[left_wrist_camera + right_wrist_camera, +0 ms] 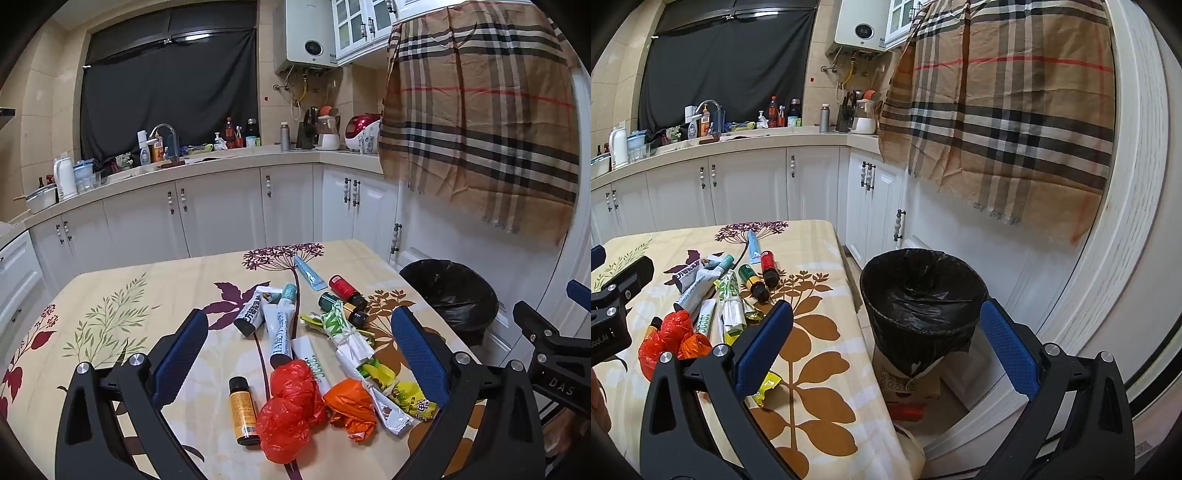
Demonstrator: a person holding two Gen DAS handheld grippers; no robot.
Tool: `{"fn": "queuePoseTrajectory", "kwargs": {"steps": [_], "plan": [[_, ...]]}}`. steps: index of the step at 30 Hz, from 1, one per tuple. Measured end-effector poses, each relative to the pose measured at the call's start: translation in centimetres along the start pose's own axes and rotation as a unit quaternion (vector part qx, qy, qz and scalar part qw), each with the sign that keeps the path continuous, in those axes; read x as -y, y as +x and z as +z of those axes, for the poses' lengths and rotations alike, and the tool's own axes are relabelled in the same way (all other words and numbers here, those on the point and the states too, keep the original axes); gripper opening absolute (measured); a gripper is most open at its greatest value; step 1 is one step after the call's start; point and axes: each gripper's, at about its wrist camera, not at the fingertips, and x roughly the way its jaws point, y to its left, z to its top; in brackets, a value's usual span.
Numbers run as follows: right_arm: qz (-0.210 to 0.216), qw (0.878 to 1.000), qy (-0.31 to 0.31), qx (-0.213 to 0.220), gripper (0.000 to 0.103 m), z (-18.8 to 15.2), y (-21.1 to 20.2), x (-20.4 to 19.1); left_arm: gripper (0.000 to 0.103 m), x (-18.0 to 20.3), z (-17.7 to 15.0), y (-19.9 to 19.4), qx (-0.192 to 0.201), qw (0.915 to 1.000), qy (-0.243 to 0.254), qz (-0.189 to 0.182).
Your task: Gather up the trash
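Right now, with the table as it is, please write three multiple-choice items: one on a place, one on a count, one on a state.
1. Where is the trash bin?
A. on the table
B. on the floor beside the table
C. on the counter

2. How many crumpled red or orange bags lie on the table?
A. one
B. three
C. six

3. How is the left gripper?
A. open, empty
B. shut on a bottle
C. shut on a bag

Key: 1 B, it stands past the table's edge. 2 B, two red, one orange. 3 A, the jaws are wide apart.

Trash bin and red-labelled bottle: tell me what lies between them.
Only bare tablecloth, the table edge, then a floor gap before the trash bin; the red-labelled bottle shows in the right wrist view.
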Motion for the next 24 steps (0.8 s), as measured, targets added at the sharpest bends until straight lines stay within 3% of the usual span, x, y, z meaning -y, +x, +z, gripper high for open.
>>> {"fn": "queuePoseTrajectory", "kwargs": {"steps": [24], "plan": [[-0.001,1.0,-0.002,0.0,0.099,0.22,0.24,-0.16,0.097,-0.01,0.0,0.05,-0.004,1.0,0.0,0.001]]}}
